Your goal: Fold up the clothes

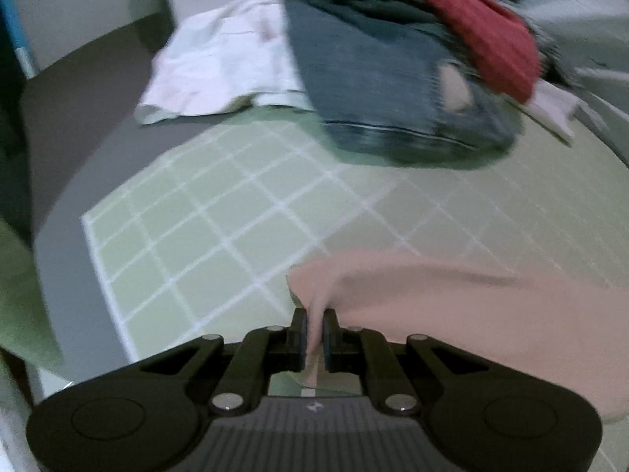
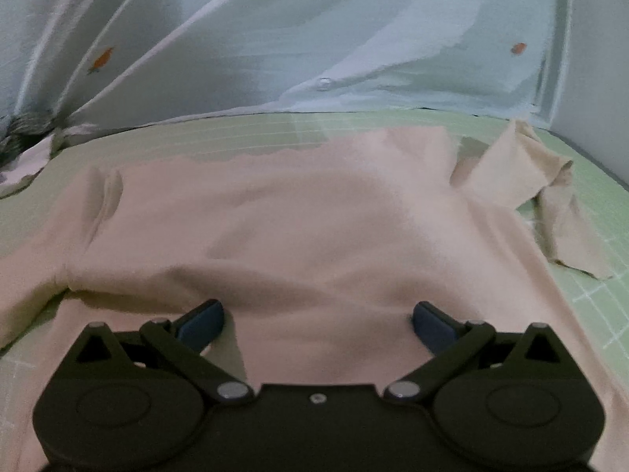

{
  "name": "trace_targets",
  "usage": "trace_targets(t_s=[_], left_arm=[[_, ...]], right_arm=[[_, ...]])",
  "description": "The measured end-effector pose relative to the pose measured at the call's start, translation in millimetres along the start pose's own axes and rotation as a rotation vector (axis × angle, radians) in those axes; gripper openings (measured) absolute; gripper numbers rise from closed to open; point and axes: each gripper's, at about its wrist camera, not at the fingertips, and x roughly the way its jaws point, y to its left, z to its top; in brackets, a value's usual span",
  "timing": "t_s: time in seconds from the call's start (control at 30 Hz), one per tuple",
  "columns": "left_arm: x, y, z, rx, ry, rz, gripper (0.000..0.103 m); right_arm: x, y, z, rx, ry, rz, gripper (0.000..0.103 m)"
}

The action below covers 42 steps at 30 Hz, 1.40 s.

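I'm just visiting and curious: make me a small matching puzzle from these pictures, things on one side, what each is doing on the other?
Things:
1. left gripper
2. right gripper
3. folded blue denim jeans
4. white crumpled cloth

States:
A. open above the pale pink shirt
B. under a red garment
C. shut on the pink shirt's edge
D. partly off the green grid mat

Pairs: 1-C, 2-A, 3-B, 4-D

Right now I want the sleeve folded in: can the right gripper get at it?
Probably yes. The right gripper is open over the pink shirt, and the crumpled sleeve lies ahead to its right, nothing between.
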Motion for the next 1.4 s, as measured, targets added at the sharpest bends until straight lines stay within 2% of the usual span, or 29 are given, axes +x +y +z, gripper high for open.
trace_targets(t_s=[0.1,0.2,0.23,0.3,0.43,0.5,0.63,0.7,0.77,0.87,0.9,0.93,0.97,1.0,1.03,1.13,1.27,1.3,1.33,1.4], left_arm=[[-3,11,2,-0.071,0.005,0.052,0.013],[-14,13,2,-0.094,-0.003,0.07,0.017],[-20,11,2,-0.085,-0.01,0.065,0.02],[-34,4,0,-0.069,-0.033,0.062,0.039],[-61,-20,-5,-0.055,-0.078,-0.019,0.051],[-69,-45,-11,-0.026,-0.076,-0.087,0.06],[-75,-109,-32,0.083,-0.027,-0.224,0.061],[-76,-145,-46,0.158,0.022,-0.299,0.067],[-76,-179,-61,0.238,0.071,-0.365,0.068],[-76,-218,-80,0.354,0.103,-0.388,0.072],[-77,-232,-86,0.392,0.114,-0.395,0.073],[-77,-245,-92,0.431,0.125,-0.403,0.073],[-77,-258,-98,0.47,0.135,-0.41,0.073],[-77,-269,-103,0.497,0.145,-0.412,0.073],[-75,-277,-106,0.508,0.152,-0.404,0.073],[-70,-292,-111,0.53,0.165,-0.378,0.073],[-70,-300,-114,0.551,0.173,-0.342,0.074],[-69,-302,-114,0.556,0.175,-0.333,0.074],[-69,-304,-115,0.561,0.177,-0.324,0.074],[-69,-308,-116,0.571,0.18,-0.306,0.076]], right_arm=[[0,15,0,-0.044,0.0,0.056,0.103],[-2,33,1,-0.075,0.014,0.096,0.103],[-1,36,3,-0.084,0.024,0.109,0.103],[1,32,9,-0.11,0.062,0.153,0.103],[4,12,22,-0.161,0.145,0.272,0.103],[-2,-8,30,-0.154,0.142,0.299,0.103],[-12,-63,48,-0.101,0.085,0.257,0.103],[-12,-91,56,-0.065,0.074,0.181,0.103],[-6,-121,64,-0.034,0.07,0.08,0.103],[6,-157,77,-0.024,0.063,-0.036,0.102],[12,-169,81,-0.035,0.061,-0.066,0.097],[18,-174,84,-0.054,0.068,-0.088,0.084],[25,-177,87,-0.076,0.077,-0.107,0.077],[34,-183,90,-0.087,0.095,-0.124,0.06],[41,-189,91,-0.072,0.116,-0.124,0.05],[60,-203,91,-0.01,0.171,-0.12,0.047],[75,-218,88,0.059,0.203,-0.143,0.047],[76,-222,89,0.066,0.2,-0.128,0.042],[77,-223,90,0.058,0.2,-0.119,0.022],[76,-225,93,-0.004,0.195,-0.14,0.008]])
